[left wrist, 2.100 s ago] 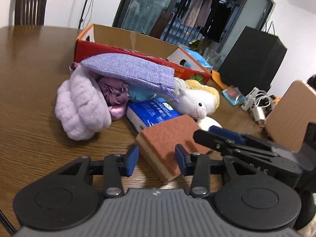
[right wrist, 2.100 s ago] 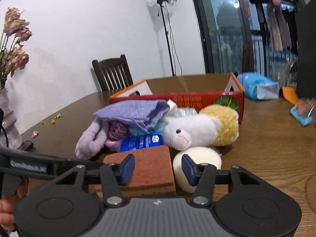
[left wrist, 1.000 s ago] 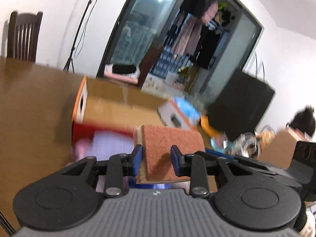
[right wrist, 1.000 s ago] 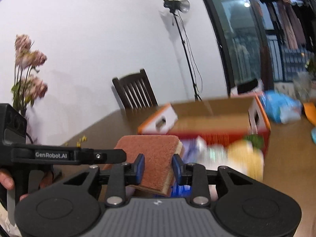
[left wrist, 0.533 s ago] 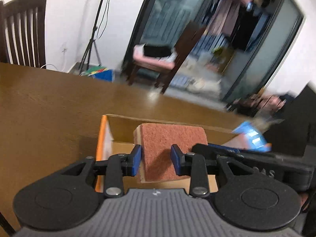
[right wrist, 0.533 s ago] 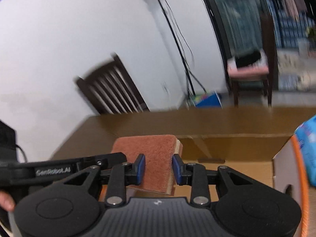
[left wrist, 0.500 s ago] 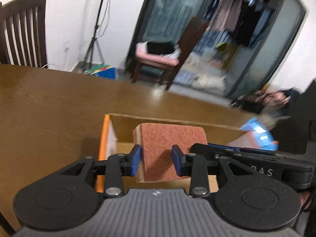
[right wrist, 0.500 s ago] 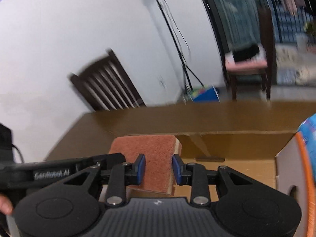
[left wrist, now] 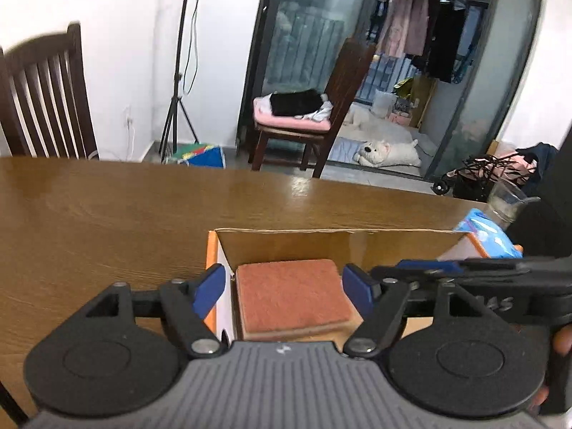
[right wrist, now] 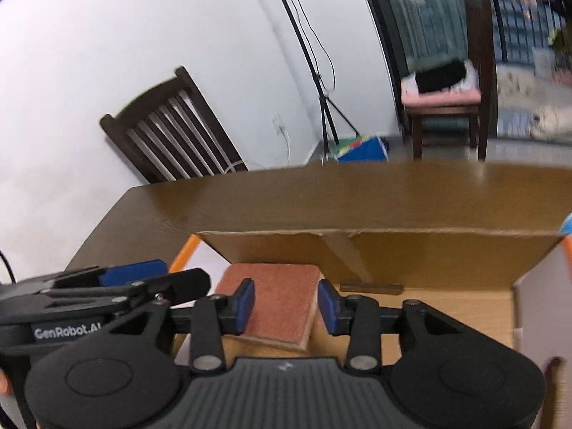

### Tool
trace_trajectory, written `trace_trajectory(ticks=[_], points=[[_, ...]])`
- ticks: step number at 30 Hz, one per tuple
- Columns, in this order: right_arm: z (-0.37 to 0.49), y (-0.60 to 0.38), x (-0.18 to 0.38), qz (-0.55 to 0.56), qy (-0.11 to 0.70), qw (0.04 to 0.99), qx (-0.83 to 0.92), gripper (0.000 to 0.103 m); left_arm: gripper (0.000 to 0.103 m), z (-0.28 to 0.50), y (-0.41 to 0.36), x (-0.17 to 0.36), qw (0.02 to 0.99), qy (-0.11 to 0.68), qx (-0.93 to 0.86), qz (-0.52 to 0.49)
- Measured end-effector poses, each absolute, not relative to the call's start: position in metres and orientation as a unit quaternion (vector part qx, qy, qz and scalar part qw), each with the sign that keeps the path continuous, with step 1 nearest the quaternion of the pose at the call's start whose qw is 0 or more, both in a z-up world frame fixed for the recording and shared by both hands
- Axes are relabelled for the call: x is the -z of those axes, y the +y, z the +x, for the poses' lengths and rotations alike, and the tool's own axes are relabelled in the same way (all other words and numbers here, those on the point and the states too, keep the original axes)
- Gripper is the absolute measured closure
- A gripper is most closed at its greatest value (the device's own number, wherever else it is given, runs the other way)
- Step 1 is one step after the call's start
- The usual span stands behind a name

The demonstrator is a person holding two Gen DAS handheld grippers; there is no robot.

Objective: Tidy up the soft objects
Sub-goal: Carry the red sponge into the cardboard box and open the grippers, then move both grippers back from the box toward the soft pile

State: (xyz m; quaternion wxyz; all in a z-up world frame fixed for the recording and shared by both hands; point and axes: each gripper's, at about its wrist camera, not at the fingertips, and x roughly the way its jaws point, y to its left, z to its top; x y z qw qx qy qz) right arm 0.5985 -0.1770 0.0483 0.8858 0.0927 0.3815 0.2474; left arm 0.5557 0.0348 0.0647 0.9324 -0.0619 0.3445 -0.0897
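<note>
Rust-brown scouring face up, the sponge [left wrist: 293, 296] lies inside the cardboard box [left wrist: 336, 243], tucked against the box's left wall near the orange-edged corner; we see its pale yellow foam layer along the near edge. From the left wrist view we read the left gripper [left wrist: 286, 291] as spread — its blue pads stand clear of the sponge on both sides, gaps visible left and right, jaws opening, sponge between them but not pressed. From the right wrist view the right gripper [right wrist: 286, 305] straddles the same sponge [right wrist: 275, 304]; its jaws are opening too, and the right pad shows a sliver of gap off the foam edge, while the left pad sits right at the sponge's side — we cannot tell if it touches. We call it released, not pinched. The sponge looks slightly tilted in the right view, its near corner overhanging the box floor [right wrist: 447, 307]. The box sits on a brown wooden table [left wrist: 107, 214]. In each view the other gripper's black body crosses the frame: the right one at the right side of the left view, the left one at the left side of the right view. Beyond the table we note a dark slatted chair [left wrist: 39, 96], a light stand [left wrist: 178, 71] against the white wall, a second chair [left wrist: 314, 118] with a pink cushion, and a blue packet [left wrist: 489, 232] at the box's right end — partly hidden.
</note>
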Motion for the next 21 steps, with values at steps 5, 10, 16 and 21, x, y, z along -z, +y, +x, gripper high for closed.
trace_trajectory(ticks=[5,10,16,21], points=[[0.535,-0.205,-0.094,0.064,0.330,0.904,-0.262,0.047,0.019,0.483,0.032,-0.093,0.951,0.292,0.097,-0.046],[0.443,-0.228,-0.115,0.022,0.291,0.909,-0.297,0.042,0.015,0.387,0.027,-0.094,0.966,0.241,0.089,-0.033],[0.336,-0.250,-0.111,-0.022,0.252,0.911,-0.324,0.035,0.009,0.282,0.030,-0.081,0.976,0.202,0.054,-0.052],[0.269,-0.260,-0.084,-0.042,0.252,0.907,-0.335,0.034,0.005,0.223,0.034,-0.057,0.978,0.202,0.018,-0.056]])
